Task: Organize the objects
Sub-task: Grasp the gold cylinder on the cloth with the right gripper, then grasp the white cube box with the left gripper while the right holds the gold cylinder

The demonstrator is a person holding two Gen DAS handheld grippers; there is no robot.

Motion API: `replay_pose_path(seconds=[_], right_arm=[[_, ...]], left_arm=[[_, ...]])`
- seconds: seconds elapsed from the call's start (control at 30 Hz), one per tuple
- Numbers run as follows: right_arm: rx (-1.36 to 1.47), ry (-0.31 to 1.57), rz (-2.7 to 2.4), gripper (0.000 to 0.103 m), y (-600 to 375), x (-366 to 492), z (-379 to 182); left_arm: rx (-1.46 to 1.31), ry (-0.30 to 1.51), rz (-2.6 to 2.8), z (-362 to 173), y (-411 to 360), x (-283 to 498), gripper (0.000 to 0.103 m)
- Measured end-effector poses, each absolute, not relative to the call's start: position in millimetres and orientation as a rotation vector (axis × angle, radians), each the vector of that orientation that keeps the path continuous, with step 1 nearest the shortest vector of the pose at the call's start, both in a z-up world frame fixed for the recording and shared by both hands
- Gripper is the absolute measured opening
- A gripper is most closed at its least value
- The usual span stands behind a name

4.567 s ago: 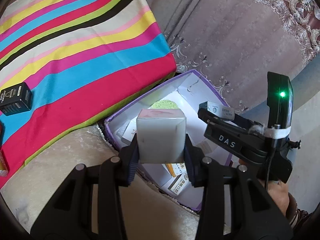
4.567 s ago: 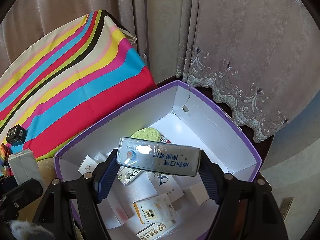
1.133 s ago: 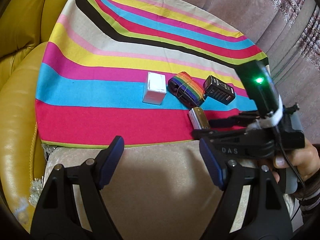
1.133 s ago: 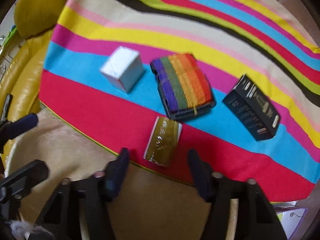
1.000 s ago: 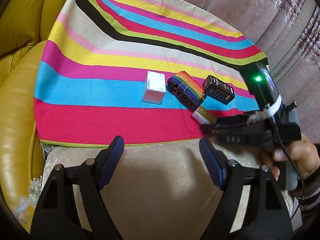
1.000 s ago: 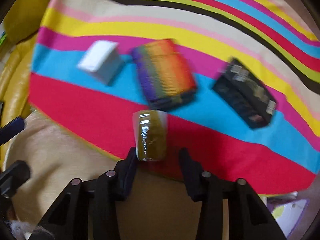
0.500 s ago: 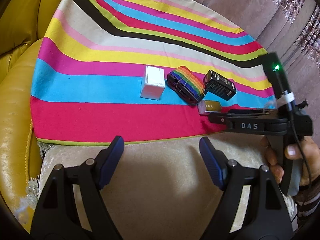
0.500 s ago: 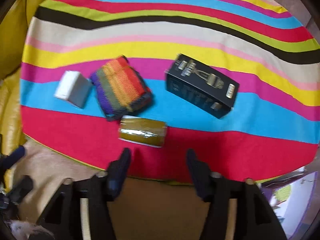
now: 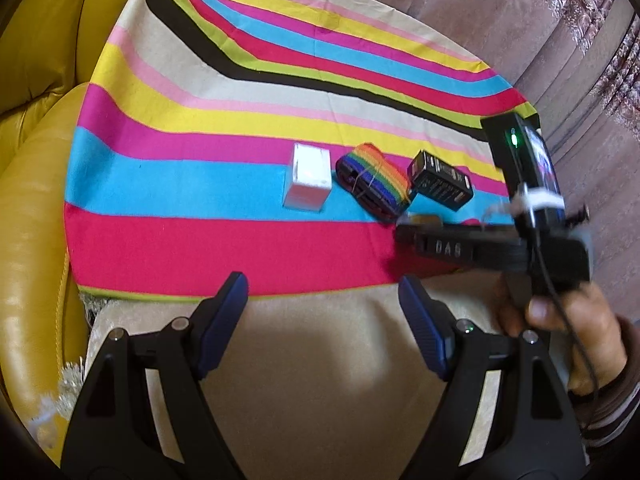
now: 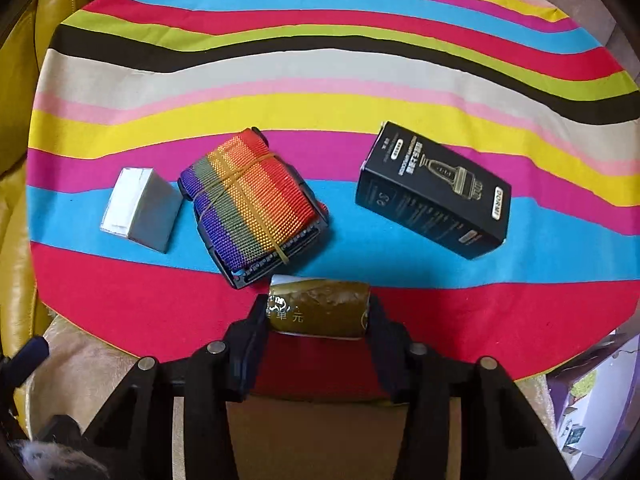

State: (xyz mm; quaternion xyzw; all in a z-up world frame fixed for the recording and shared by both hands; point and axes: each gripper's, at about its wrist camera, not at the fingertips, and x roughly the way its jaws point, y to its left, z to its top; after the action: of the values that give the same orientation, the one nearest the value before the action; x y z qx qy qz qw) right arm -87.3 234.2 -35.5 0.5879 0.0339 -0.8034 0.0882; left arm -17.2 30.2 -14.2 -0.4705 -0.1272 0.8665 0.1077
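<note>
right gripper (image 10: 318,312): pinching the small olive-gold foil-wrapped packet (image 10: 318,307) end to end, one pad on each short end, right at the fingertips. It looks clamped, not just framed.
left gripper (image 9: 322,320): spread wide, nothing between the blue pads, hanging over the beige plush cushion (image 9: 320,380) below the cloth edge.
landmark: the rainbow-striped webbing strap bundle with a rubber band round it (image 10: 250,200), lying on the striped multicolour cloth (image 10: 320,80).
packet position: just below the strap bundle, over the red stripe, corner almost touching the bundle's black buckle end. Can't tell if it's lifted off the cloth yet.
neighbours: small white cardboard cube box (image 10: 140,210) just left of the bundle, black rectangular trimmer box with gold print (image 10: 434,190) to the bundle's right, well apart from it.
where it probably goes: purple-rimmed white storage box (image 10: 592,412), far right of the bundle, off the cloth edge.
risk 1: shallow tip grip on slick foil. I reckon a quick swing could let it twist or squirt out.
risk 2: soft wrapper might crumple instead of holding, so the pinch goes loose.
risk 3: lifting at an angle could snag the bundle's buckle and drag it along.
risk 4: the cloth could ruck up if the fingertips scrape it.
</note>
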Motion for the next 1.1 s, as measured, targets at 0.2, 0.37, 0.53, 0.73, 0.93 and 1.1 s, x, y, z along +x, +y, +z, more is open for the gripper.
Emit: replay_pose_path(seconds=[0.2, 0.37, 0.53, 0.73, 0.93, 1.1], right_arm=[[1.7, 0.106, -2.42, 0.047, 236.9, -66.9, -23.5], [1.653, 0.128, -2.458, 0.047, 247.9, -59.8, -17.7], [1.651, 0.082, -2.447, 0.047, 231.0, -75.9, -25.3], [1.643, 0.057, -2.438, 0.047, 234.2, -71.5, -27.7], [1.64, 0.055, -2.43, 0.047, 231.1, -72.2, -30.0], [1.642, 0.057, -2.427, 0.047, 231.4, -71.8, -30.5]], left_arm=[[-1.464, -0.31, 2.526, -21.1, 39.0, -65.1, 0.067], [-1.535, -0.314, 2.506, -33.2, 40.7, -101.8, 0.056], [-1.558, -0.261, 2.494, -41.1, 50.4, -120.4, 0.051], [-1.568, -0.363, 2.458, -48.5, 36.6, -132.8, 0.04], [-1.57, -0.712, 2.414, -60.2, -12.6, -132.5, 0.044], [-1.572, -0.756, 2.469, -59.0, -28.6, -130.5, 0.045]])
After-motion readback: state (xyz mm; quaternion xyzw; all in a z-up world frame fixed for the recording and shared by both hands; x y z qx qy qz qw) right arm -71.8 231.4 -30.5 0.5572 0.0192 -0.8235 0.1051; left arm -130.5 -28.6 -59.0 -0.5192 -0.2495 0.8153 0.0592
